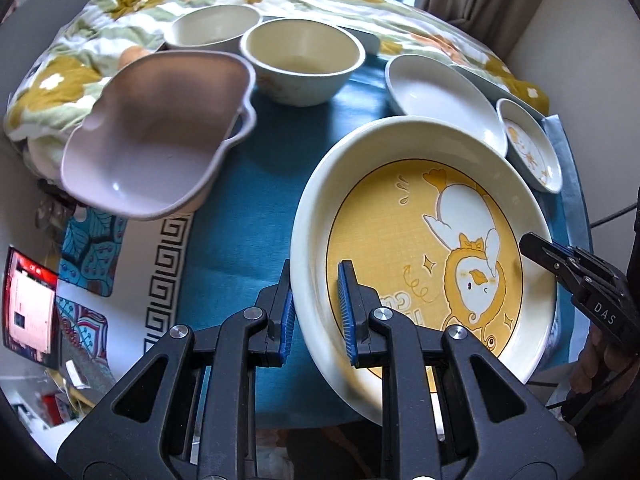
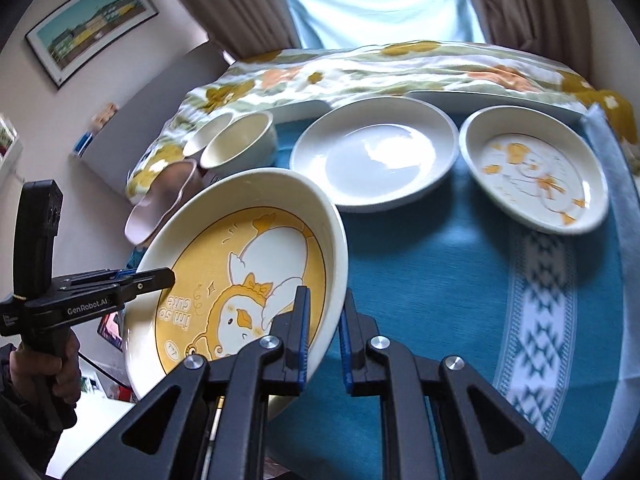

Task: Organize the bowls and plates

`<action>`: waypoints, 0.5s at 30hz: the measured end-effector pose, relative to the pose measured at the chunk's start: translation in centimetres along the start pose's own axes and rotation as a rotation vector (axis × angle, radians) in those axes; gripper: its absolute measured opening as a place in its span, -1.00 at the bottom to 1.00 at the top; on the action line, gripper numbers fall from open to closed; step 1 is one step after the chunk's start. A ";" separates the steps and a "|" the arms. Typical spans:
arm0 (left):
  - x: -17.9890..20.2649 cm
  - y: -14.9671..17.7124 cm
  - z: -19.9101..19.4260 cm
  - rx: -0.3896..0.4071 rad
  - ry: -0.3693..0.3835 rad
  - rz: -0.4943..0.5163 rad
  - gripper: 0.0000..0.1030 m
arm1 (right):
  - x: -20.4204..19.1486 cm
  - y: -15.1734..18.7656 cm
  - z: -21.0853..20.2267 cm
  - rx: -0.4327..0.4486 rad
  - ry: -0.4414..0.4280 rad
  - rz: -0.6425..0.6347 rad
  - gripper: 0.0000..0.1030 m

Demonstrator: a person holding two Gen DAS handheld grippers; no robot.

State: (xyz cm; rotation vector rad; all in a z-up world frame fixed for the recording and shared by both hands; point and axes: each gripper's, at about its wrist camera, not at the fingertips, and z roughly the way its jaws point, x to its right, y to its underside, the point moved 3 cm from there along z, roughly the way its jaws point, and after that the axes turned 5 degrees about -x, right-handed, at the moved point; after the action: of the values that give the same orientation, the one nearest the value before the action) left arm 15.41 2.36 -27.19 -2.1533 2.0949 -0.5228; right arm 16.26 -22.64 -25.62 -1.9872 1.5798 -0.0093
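Observation:
A large yellow duck plate is held tilted above the blue cloth by both grippers. My left gripper is shut on its left rim. My right gripper is shut on its right rim, and shows in the left wrist view. The left gripper shows in the right wrist view. A plain white plate, a small duck plate, a cream bowl, a second bowl and a pink wavy dish rest on the cloth.
A floral quilt lies bunched along the far side behind the dishes. A white tray sits under its edge. Curtains and a window are behind. Patterned mats lie at the left. A patterned white strip runs across the blue cloth at the right.

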 end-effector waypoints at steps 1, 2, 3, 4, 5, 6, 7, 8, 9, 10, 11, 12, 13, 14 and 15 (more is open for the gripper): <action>-0.6 0.1 0.3 0.004 -0.003 -0.002 -0.69 | -0.3 0.0 0.7 -0.004 -0.002 -0.006 -0.75; -1.2 0.2 0.7 0.005 -0.005 -0.004 -0.69 | -0.6 -0.1 1.4 -0.008 -0.003 -0.012 -0.75; -1.6 0.1 1.1 0.008 -0.006 -0.007 -0.69 | -0.9 -0.1 2.0 -0.012 -0.004 -0.017 -0.75; -2.0 0.1 1.3 0.011 -0.006 -0.010 -0.69 | -1.1 0.0 2.6 -0.016 -0.004 -0.020 -0.76; -2.5 0.1 1.5 0.017 -0.005 -0.014 -0.69 | -1.3 0.0 3.0 -0.018 -0.004 -0.023 -0.75; -3.0 0.1 1.7 0.022 -0.004 -0.016 -0.69 | -1.5 0.0 3.5 -0.019 -0.003 -0.029 -0.75; -3.4 0.0 1.8 0.026 -0.004 -0.017 -0.69 | -1.7 0.0 3.9 -0.018 -0.004 -0.034 -0.76; -3.8 0.0 2.0 0.028 -0.005 -0.019 -0.69 | -1.9 0.0 4.2 -0.016 -0.006 -0.037 -0.75; -4.1 0.0 2.1 0.030 -0.006 -0.021 -0.69 | -2.0 0.1 4.4 -0.016 -0.007 -0.038 -0.76; -4.2 -0.1 2.4 0.028 -0.006 -0.021 -0.69 | -2.0 0.1 4.5 -0.014 -0.007 -0.039 -0.76; -4.3 -0.1 2.7 0.025 -0.002 -0.022 -0.69 | -2.2 0.1 4.6 -0.014 -0.004 -0.040 -0.76; -4.5 -0.1 2.9 0.024 0.001 -0.022 -0.69 | -2.3 0.2 4.8 -0.014 0.003 -0.040 -0.76; -4.6 0.0 3.0 0.022 0.004 -0.020 -0.69 | -2.3 0.2 4.9 -0.015 0.007 -0.040 -0.76; -4.7 0.0 3.2 0.024 0.008 -0.017 -0.69 | -2.3 0.3 5.0 -0.017 0.009 -0.035 -0.76; -4.5 0.2 3.2 0.028 0.009 -0.016 -0.69 | -2.2 0.4 5.0 -0.018 0.010 -0.031 -0.76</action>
State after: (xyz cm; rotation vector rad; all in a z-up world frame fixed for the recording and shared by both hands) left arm 16.17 6.26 -31.07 -2.1580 2.0642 -0.5612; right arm 17.06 -18.55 -29.13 -2.0283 1.5611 -0.0175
